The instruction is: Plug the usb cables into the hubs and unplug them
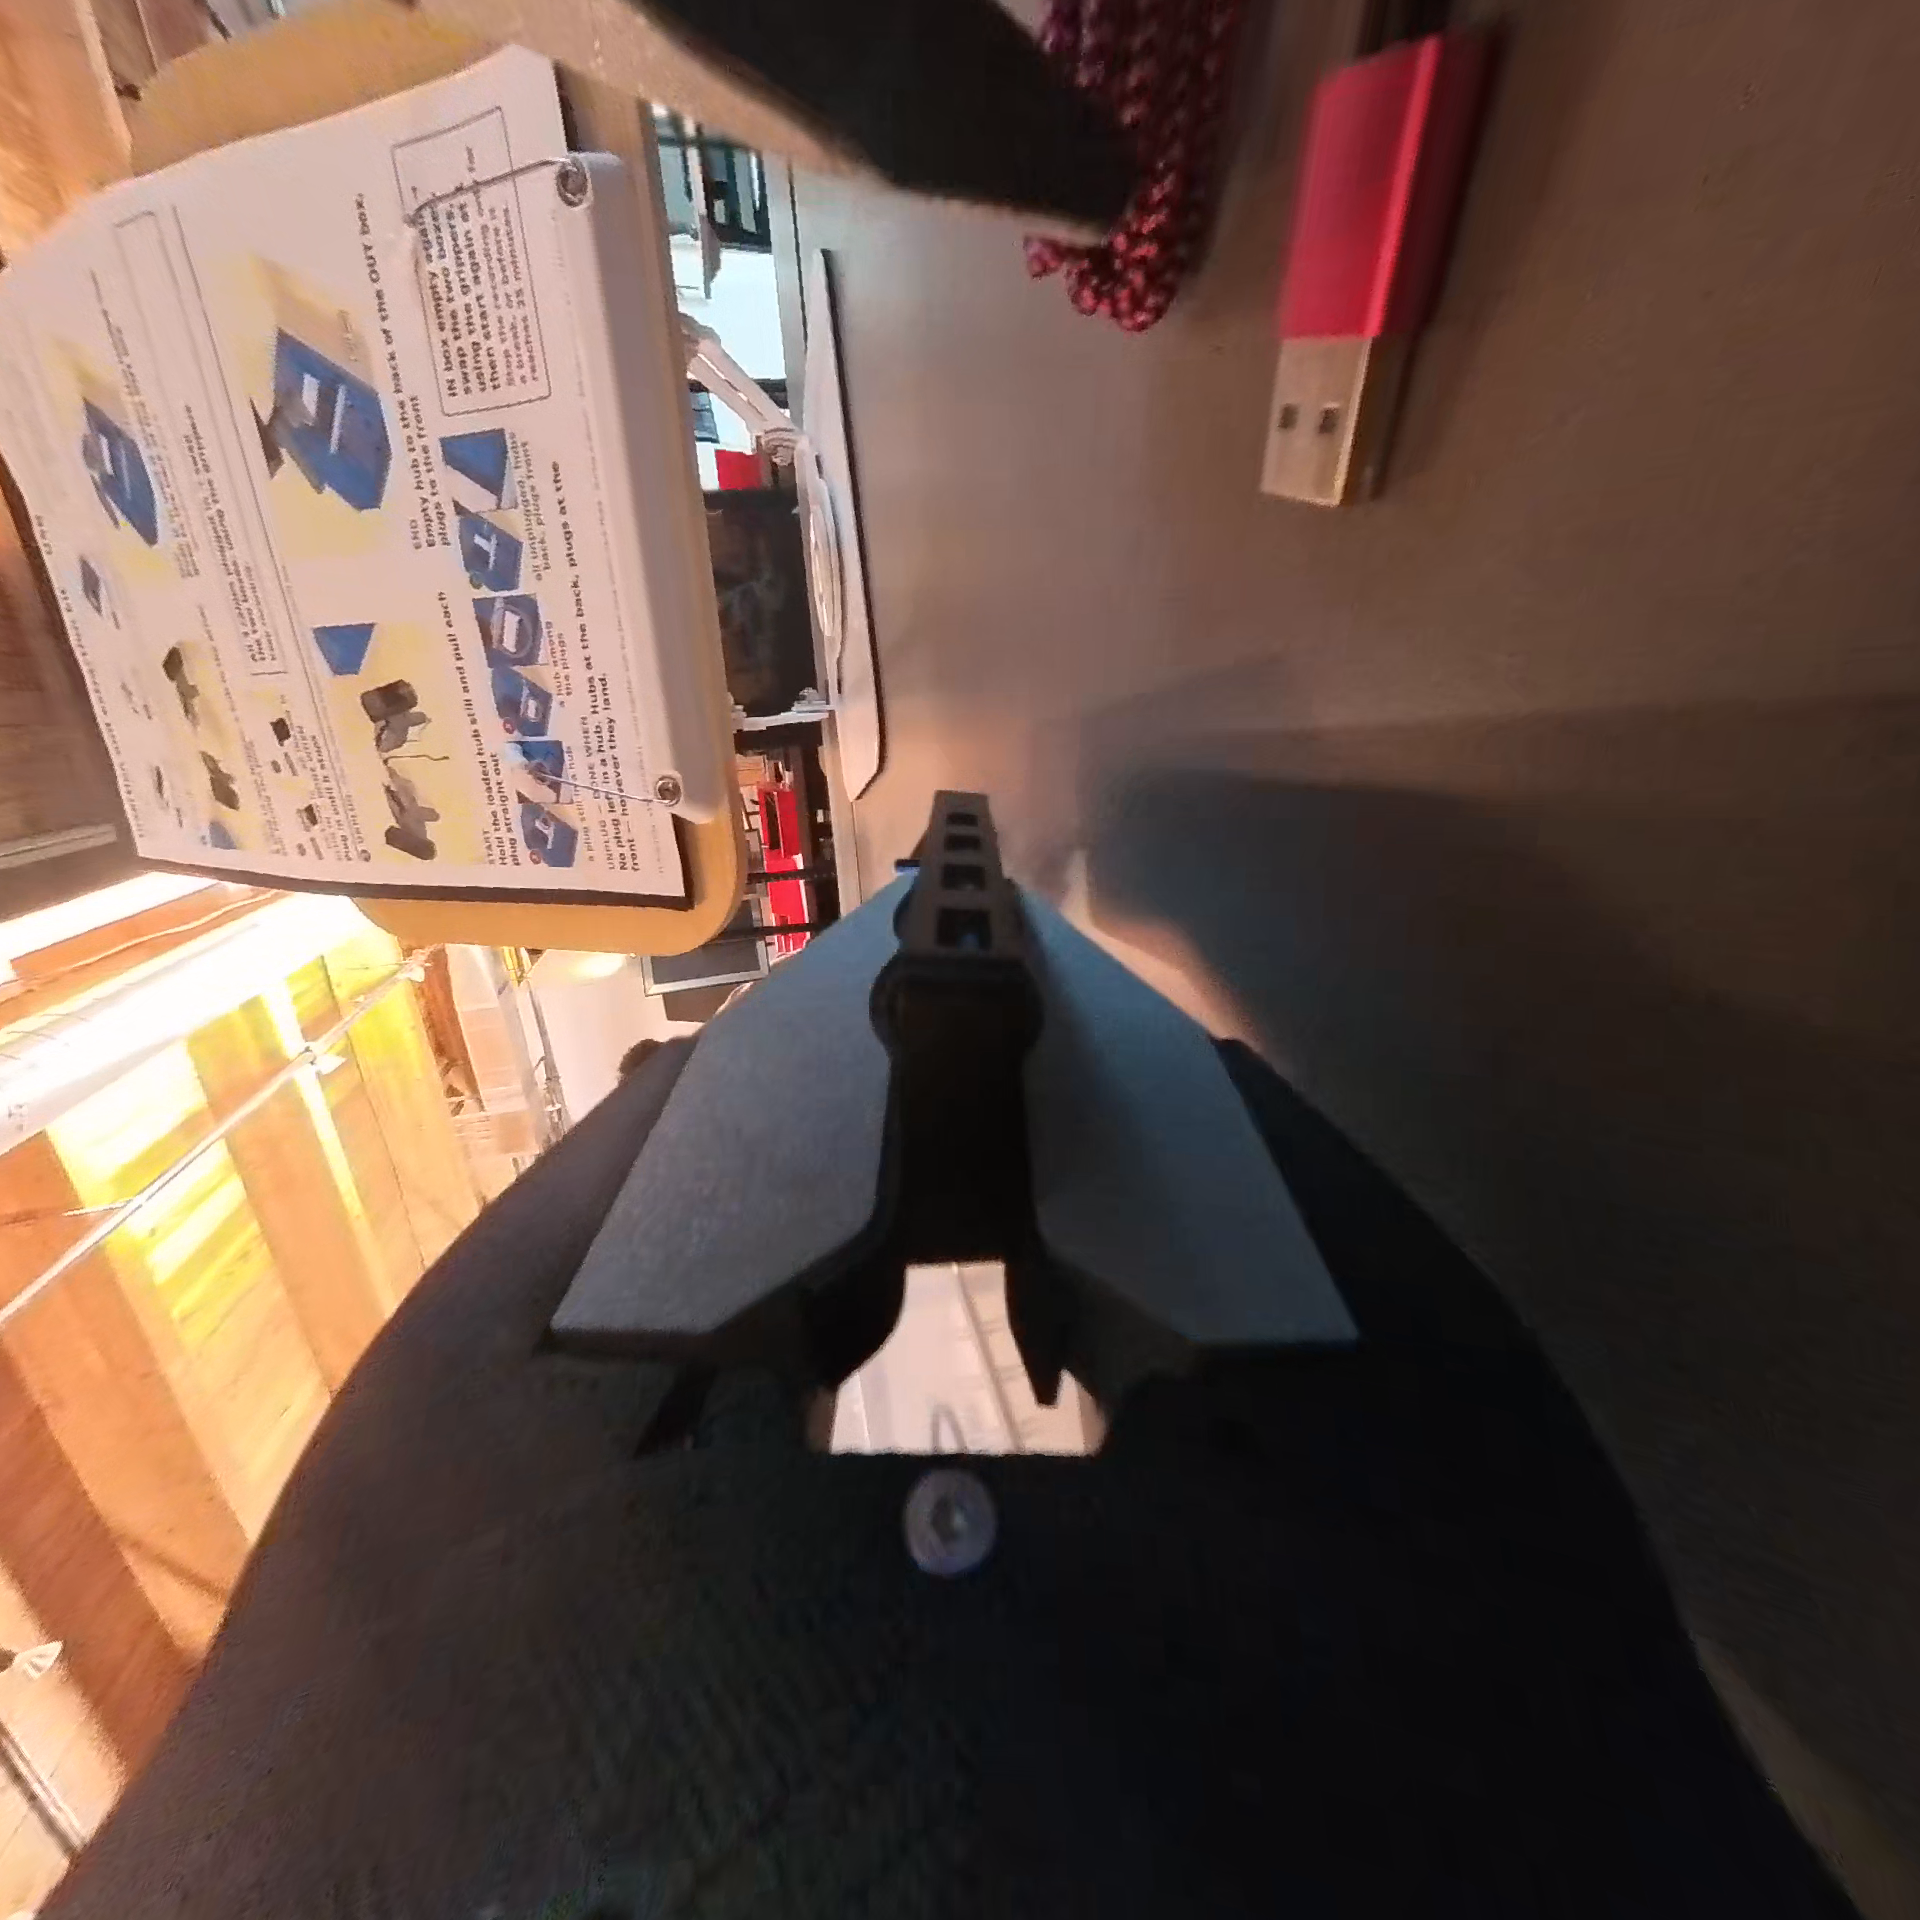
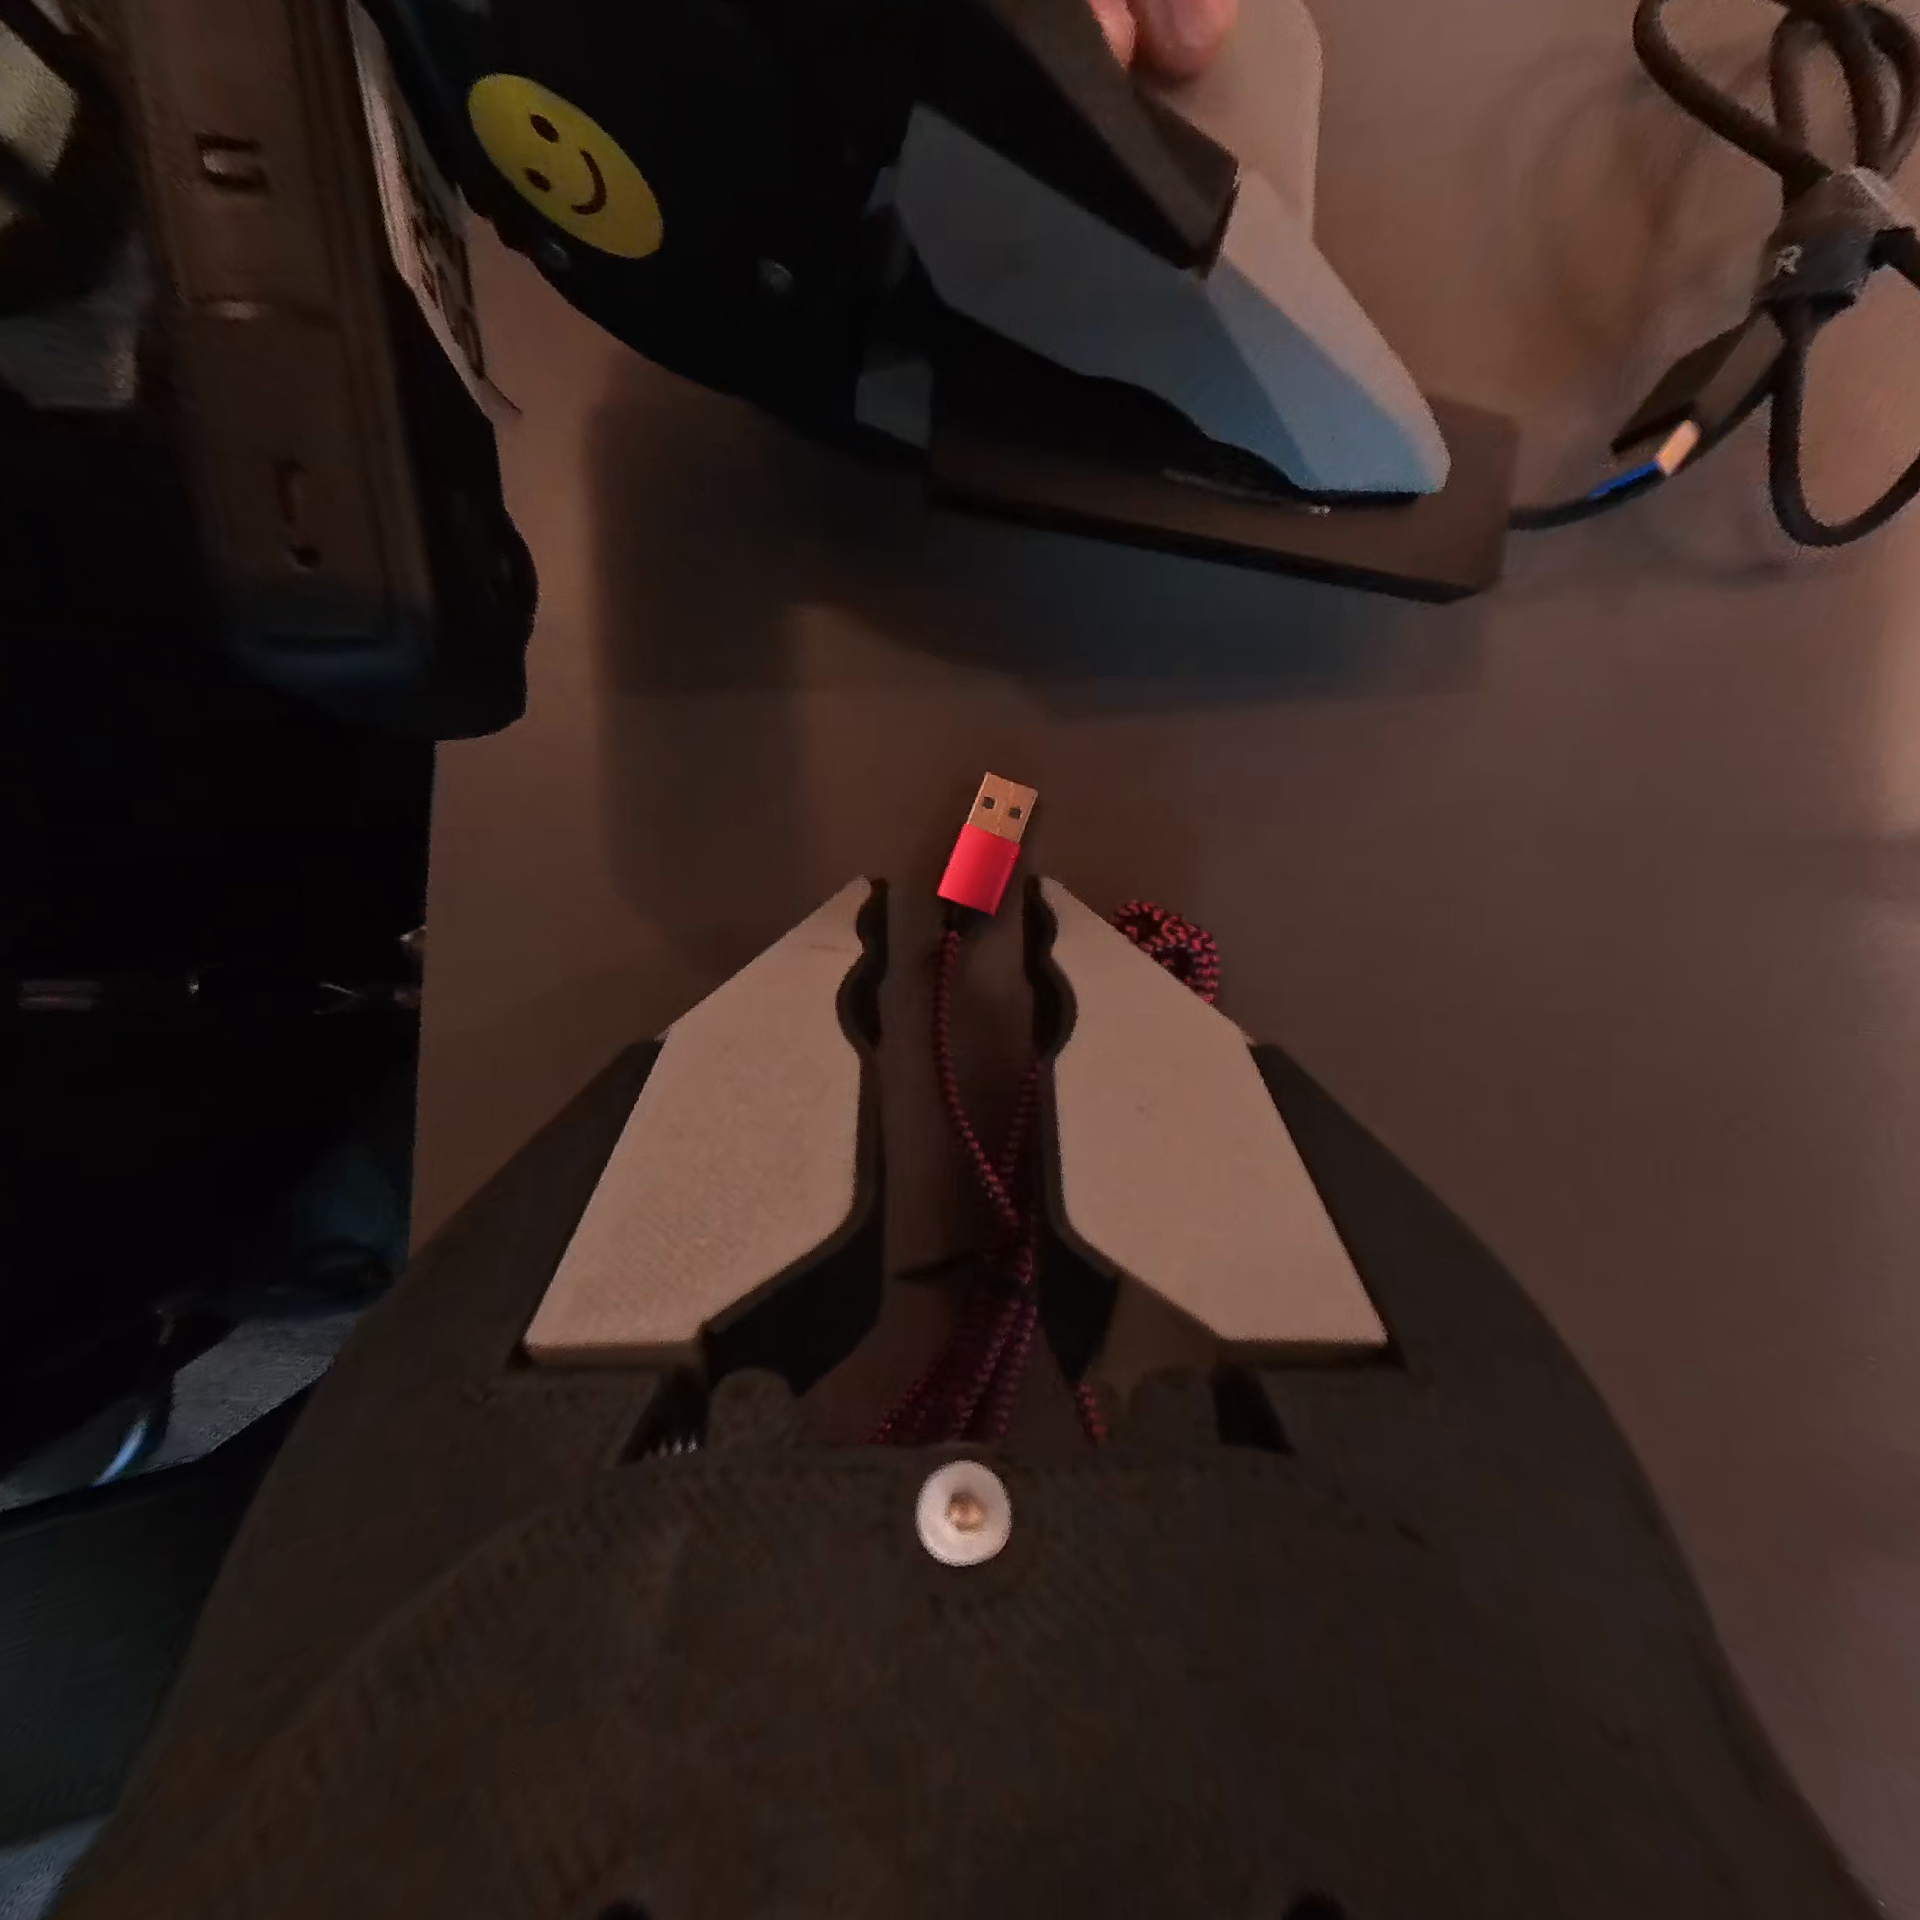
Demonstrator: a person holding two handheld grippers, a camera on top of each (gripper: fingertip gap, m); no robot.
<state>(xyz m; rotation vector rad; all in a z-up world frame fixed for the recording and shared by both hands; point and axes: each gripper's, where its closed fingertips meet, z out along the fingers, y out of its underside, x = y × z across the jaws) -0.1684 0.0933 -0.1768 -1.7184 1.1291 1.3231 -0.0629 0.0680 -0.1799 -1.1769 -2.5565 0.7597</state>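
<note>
My left gripper [image 1: 961,904] is turned on its side and shut on a flat black USB hub [image 1: 964,831], whose row of ports sticks out past the fingertips. In the right wrist view the left gripper [image 2: 1340,457] holds the hub [image 2: 1382,540] just above the table. A red USB plug [image 2: 987,847] with a red-black braided cable [image 2: 982,1101] lies on the table, metal end pointing at the hub. My right gripper [image 2: 954,899] is open, its fingertips on either side of the plug's rear end, not touching it. The plug also shows in the left wrist view [image 1: 1361,260].
A bundled black cable [image 2: 1808,197] with a loose USB plug [image 2: 1673,452] lies at the far right. Dark equipment [image 2: 312,436] stands along the table's left side. An illustrated sheet on a board [image 1: 364,468] stands behind the table [image 1: 1507,831]. My hands' fingertips stand some 11 centimeters from each other.
</note>
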